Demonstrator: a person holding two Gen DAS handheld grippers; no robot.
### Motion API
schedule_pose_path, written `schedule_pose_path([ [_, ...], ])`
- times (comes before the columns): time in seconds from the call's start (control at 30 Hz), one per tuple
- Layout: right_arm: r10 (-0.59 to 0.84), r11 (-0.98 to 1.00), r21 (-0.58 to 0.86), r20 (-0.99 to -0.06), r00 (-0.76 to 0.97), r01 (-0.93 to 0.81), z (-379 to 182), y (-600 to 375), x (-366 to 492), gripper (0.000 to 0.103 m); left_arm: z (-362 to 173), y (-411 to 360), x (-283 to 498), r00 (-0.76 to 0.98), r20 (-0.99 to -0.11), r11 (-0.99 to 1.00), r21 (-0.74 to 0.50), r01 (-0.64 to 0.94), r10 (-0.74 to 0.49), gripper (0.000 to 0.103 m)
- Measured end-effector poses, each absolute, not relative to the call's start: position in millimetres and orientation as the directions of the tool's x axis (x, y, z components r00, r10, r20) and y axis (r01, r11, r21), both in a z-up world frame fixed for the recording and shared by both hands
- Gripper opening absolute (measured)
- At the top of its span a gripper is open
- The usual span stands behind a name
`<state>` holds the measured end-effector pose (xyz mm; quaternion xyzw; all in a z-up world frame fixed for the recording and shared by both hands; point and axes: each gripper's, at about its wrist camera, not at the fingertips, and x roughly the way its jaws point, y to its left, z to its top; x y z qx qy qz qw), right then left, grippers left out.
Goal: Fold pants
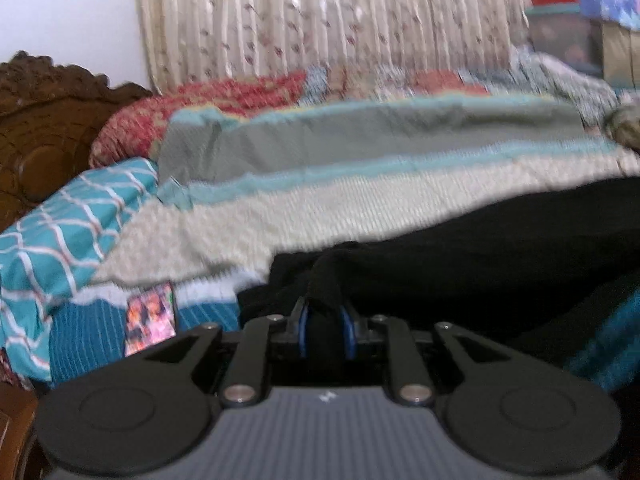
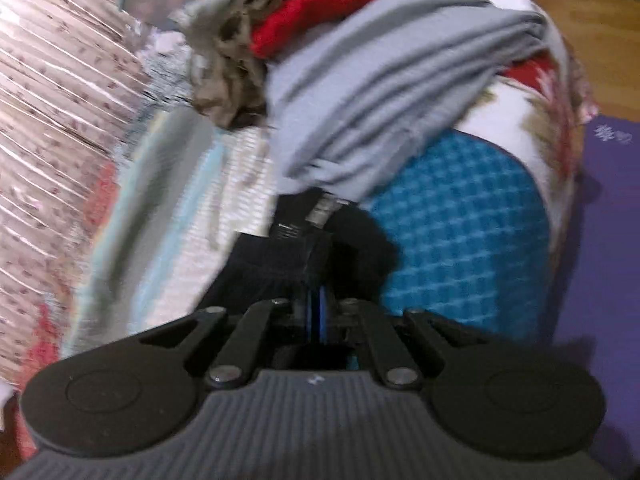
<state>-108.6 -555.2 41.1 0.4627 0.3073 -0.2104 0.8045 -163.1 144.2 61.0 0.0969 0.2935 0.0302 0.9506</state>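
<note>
The black pants (image 1: 500,248) lie across the striped bed cover (image 1: 320,208), stretching to the right in the left wrist view. My left gripper (image 1: 325,312) is shut on a bunched edge of the pants, with black cloth pinched between its blue-edged fingers. In the right wrist view my right gripper (image 2: 318,276) is shut on another part of the black pants (image 2: 360,240), near a grey label. Both views are blurred.
A teal patterned pillow (image 1: 72,216) and a red pillow (image 1: 192,104) lie by the carved wooden headboard (image 1: 44,120). A phone (image 1: 150,318) lies on the bed. A pile of grey, red and brown clothes (image 2: 380,60) lies ahead of the right gripper. A curtain (image 1: 320,12) hangs behind.
</note>
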Motion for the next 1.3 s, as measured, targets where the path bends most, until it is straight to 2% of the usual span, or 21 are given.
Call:
schedule_pose_path([
  [0.07,-0.062,0.482,0.583,-0.722,0.689,0.654,25,-554,-106,0.006,47,140,-168,0.803,-0.586,0.973,0.228,0.037,0.107,0.018],
  [0.17,-0.066,0.495,0.604,-0.691,0.72,0.625,22,-548,-105,0.012,36,141,-177,0.76,-0.642,0.967,0.241,0.08,0.097,0.022],
  [0.23,-0.048,0.498,0.618,-0.681,0.731,0.609,25,-551,-108,0.024,37,145,-188,0.745,-0.664,0.966,0.233,0.116,0.071,0.026],
  [0.27,-0.058,0.496,0.618,-0.678,0.733,0.61,28,-556,-110,0.027,41,149,-193,0.74,-0.67,0.967,0.218,0.134,0.049,0.029],
  [0.3,-0.093,0.494,0.607,-0.675,0.732,0.622,33,-558,-113,0.036,46,155,-199,0.737,-0.676,0.971,0.187,0.147,0.019,0.03],
  [0.37,-0.183,0.52,0.574,-0.648,0.739,0.633,48,-561,-119,0.04,59,169,-204,0.738,-0.675,0.985,0.109,0.132,-0.024,0.034],
  [0.47,-0.219,0.601,0.538,-0.601,0.769,0.591,69,-559,-112,0.04,82,198,-202,0.772,-0.635,0.999,-0.004,0.032,-0.027,0.039],
  [0.57,-0.197,0.727,0.454,-0.582,0.789,0.516,85,-549,-87,0.043,100,224,-187,0.802,-0.598,0.987,-0.115,-0.109,0.019,0.038],
  [0.7,-0.145,0.855,0.32,-0.609,0.78,0.408,88,-527,-39,0.051,107,243,-171,0.81,-0.586,0.941,-0.254,-0.223,0.033,0.038],
  [0.77,-0.128,0.897,0.252,-0.64,0.758,0.364,82,-520,-13,0.056,107,249,-166,0.801,-0.598,0.922,-0.286,-0.262,0.042,0.039],
  [0.8,-0.115,0.91,0.227,-0.665,0.738,0.346,76,-518,-3,0.063,106,249,-165,0.793,-0.606,0.916,-0.286,-0.282,0.055,0.04],
  [0.83,-0.097,0.92,0.21,-0.694,0.713,0.33,66,-519,2,0.065,105,250,-164,0.787,-0.613,0.912,-0.28,-0.299,0.07,0.042],
  [0.87,-0.088,0.93,0.184,-0.727,0.681,0.317,57,-518,9,0.062,103,250,-164,0.779,-0.622,0.909,-0.272,-0.317,0.085,0.042],
  [0.9,-0.111,0.941,0.132,-0.748,0.654,0.31,52,-513,10,0.04,103,250,-163,0.77,-0.631,0.905,-0.266,-0.331,0.097,0.042],
  [0.93,-0.14,0.952,0.076,-0.755,0.64,0.298,49,-508,9,0.023,102,250,-163,0.761,-0.64,0.902,-0.258,-0.347,0.11,0.042],
  [1.0,-0.132,0.956,0.086,-0.729,0.672,0.281,56,-503,-2,0.013,102,250,-165,0.753,-0.645,0.898,-0.248,-0.365,0.128,0.045],
  [1.13,-0.282,0.907,0.069,-0.634,0.72,0.416,77,-523,-21,0.007,99,249,-156,0.743,-0.657,0.898,-0.238,-0.369,0.131,0.047],
  [1.23,-0.347,0.875,0.032,-0.654,0.672,0.484,67,-538,-17,0.007,94,242,-140,0.735,-0.664,0.912,-0.208,-0.354,0.134,0.049],
  [1.27,-0.368,0.878,-0.029,-0.677,0.638,0.477,56,-534,-9,0.008,91,239,-135,0.726,-0.673,0.916,-0.19,-0.353,0.141,0.053],
  [1.3,-0.395,0.878,-0.082,-0.681,0.617,0.471,51,-531,-5,0.021,88,237,-130,0.717,-0.682,0.919,-0.174,-0.354,0.147,0.054],
])
